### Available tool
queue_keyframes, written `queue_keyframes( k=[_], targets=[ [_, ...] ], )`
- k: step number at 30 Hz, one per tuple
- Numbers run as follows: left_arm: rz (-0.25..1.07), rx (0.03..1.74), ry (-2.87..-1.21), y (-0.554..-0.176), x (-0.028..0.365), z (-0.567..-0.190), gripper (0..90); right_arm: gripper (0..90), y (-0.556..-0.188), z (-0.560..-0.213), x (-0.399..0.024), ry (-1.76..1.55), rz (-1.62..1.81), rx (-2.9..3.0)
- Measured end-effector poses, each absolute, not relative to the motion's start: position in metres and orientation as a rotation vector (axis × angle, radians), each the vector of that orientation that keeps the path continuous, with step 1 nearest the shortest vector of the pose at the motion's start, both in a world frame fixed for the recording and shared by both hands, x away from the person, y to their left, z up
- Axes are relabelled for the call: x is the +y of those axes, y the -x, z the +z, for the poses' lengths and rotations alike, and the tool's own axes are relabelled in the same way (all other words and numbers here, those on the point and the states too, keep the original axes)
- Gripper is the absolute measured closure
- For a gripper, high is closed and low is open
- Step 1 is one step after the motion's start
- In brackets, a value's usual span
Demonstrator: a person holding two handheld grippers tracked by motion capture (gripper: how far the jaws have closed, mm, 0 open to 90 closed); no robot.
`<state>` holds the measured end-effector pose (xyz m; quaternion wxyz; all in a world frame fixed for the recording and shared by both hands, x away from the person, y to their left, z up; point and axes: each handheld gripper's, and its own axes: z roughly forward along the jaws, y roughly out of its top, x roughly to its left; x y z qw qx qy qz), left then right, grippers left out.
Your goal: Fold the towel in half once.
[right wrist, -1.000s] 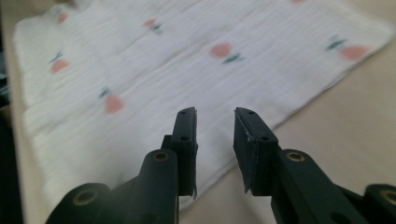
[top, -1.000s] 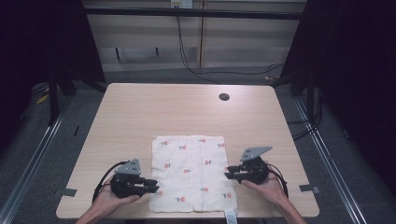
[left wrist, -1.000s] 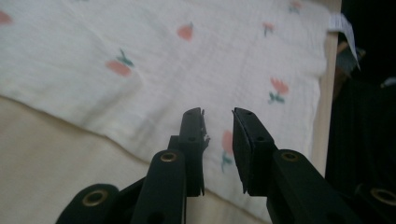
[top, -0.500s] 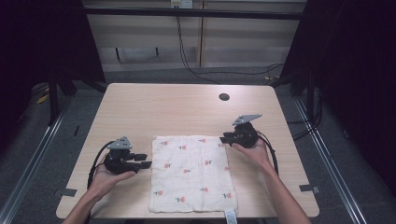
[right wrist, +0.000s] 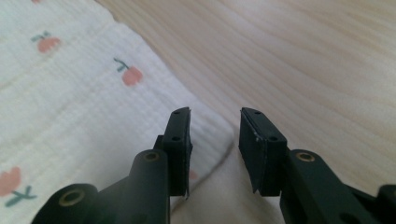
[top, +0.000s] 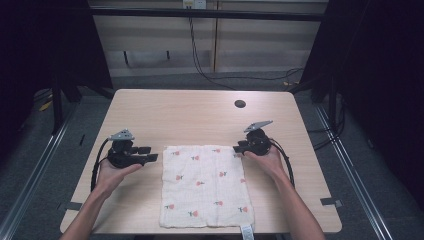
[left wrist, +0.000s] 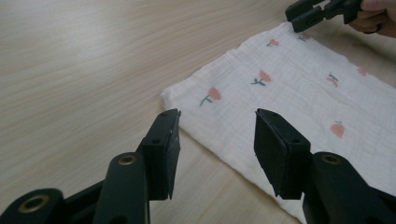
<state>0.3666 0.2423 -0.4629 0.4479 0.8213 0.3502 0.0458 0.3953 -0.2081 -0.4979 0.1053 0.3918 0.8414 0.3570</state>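
With the cloth (top: 206,186) flat on the table (top: 190,115), each hand-held gripper, left (top: 148,154) and right (top: 239,148), has just been opening, jaws apart and probably empty, at its far corners, ready to pinch them.

One flower-printed cloth (top: 206,186), two grippers, left gripper (top: 151,154), right gripper (top: 239,148), one wooden table (top: 175,117)

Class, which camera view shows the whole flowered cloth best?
The high view: the cloth lies flat with all four edges visible on the table. The left gripper view shows one corner and several flowers; the right gripper view shows another corner, close up.
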Motion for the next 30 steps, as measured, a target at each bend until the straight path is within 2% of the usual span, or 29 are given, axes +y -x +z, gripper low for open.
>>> queue_keyframes(
  k=[3, 7, 8, 10, 11, 19, 24, 30],
  targets=[
    [0.121, 0.866, -2.081, -0.373, 0.240, -0.464, 51.2, 63.4, -0.396, -0.501, -0.208, -1.136, 1.019, 2.494],
    [0.106, 0.876, -2.055, -0.383, 0.235, -0.466, 49.1, 67.3, -0.396, -0.501, -0.209, -1.134, 1.021, 2.485],
    [0.106, 0.875, -2.074, -0.388, 0.231, -0.470, 48.9, 76.0, -0.395, -0.501, -0.208, -1.131, 1.016, 2.495],
    [0.110, 0.885, -2.087, -0.393, 0.224, -0.478, 48.8, 84.3, -0.393, -0.501, -0.206, -1.110, 1.012, 2.492],
    [0.104, 0.898, -2.080, -0.395, 0.222, -0.482, 49.3, 85.7, -0.391, -0.501, -0.205, -1.117, 1.016, 2.486],
    [0.156, 0.955, -2.099, -0.407, 0.214, -0.493, 52.3, 86.7, -0.387, -0.505, -0.209, -1.178, 1.085, 2.447],
    [0.146, 0.962, -2.096, -0.411, 0.210, -0.500, 57.4, 86.6, -0.385, -0.505, -0.208, -1.165, 1.088, 2.454],
    [0.126, 0.989, -2.064, -0.416, 0.207, -0.506, 58.8, 86.6, -0.384, -0.505, -0.207, -1.175, 1.108, 2.454]
  ],
)
